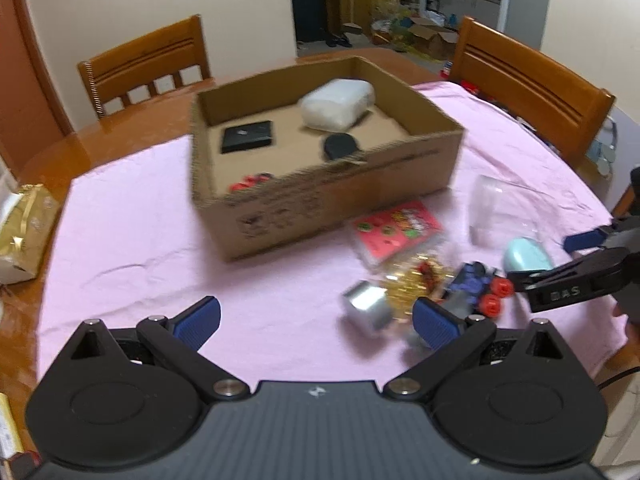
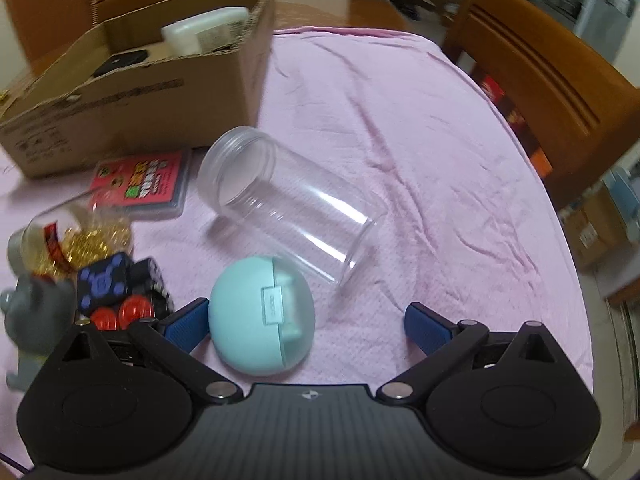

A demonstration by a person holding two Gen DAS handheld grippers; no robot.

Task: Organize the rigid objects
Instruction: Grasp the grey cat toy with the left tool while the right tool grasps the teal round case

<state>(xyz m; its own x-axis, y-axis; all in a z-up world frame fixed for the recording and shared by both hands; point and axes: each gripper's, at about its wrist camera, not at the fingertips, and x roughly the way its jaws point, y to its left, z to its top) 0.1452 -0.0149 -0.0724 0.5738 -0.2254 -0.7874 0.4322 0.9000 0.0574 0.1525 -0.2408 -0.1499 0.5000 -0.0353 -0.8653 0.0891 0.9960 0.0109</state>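
A: Hovering wide open, the right gripper [image 2: 306,326] held nothing; the mint earbud case [image 2: 262,316] lay between its pads, hard by the left one, not yet pinched.

B: And the left gripper [image 1: 316,318]?

A: Also spread wide and empty, low over the pink cloth [image 1: 132,220], with the silver-capped jar of gold bits [image 1: 374,300] at its one o'clock.

B: Beyond that?

A: From the right gripper, the clear jar [image 2: 292,208] lay on its side at twelve o'clock, touching the case; the cardboard box [image 2: 132,100] sat at ten o'clock.

B: Risks?

A: I judged the rounded case might squirt out of an off-centre squeeze, nudging the jar into a roll.
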